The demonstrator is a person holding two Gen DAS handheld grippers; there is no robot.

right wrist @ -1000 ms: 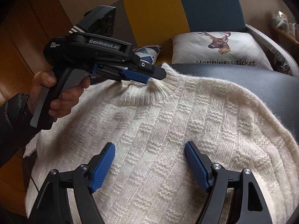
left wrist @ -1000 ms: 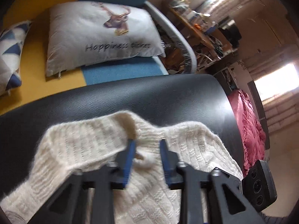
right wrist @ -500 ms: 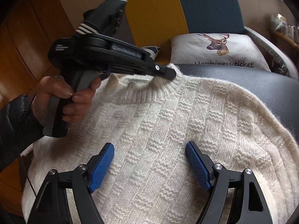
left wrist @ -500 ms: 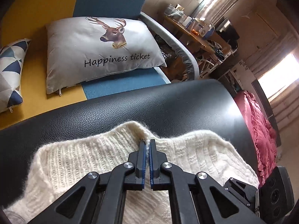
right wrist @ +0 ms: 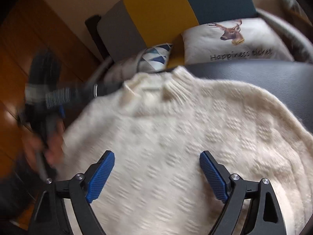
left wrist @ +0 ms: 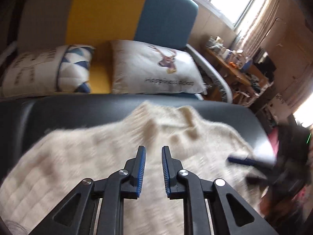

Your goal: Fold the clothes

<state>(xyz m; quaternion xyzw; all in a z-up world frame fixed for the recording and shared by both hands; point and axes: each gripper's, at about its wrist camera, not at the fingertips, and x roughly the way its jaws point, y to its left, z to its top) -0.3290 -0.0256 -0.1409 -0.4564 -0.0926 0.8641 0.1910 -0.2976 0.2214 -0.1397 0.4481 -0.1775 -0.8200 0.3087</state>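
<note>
Left claw: jaws narrowly parted and opening, nothing between them, poised above the sweater just short of its collar. In the right wrist view this claw is a blurred dark shape by the collar's left side, held in a hand.

Sweater: cream knit, spread flat on the black desk, collar toward the far edge, body reaching the near edge. Two folds stand up at the collar.

Right claw: jaws wide and opening, empty, over the middle of the sweater.

Beyond the far edge: patterned cushion, then deer cushion, on a yellow and blue sofa.
</note>
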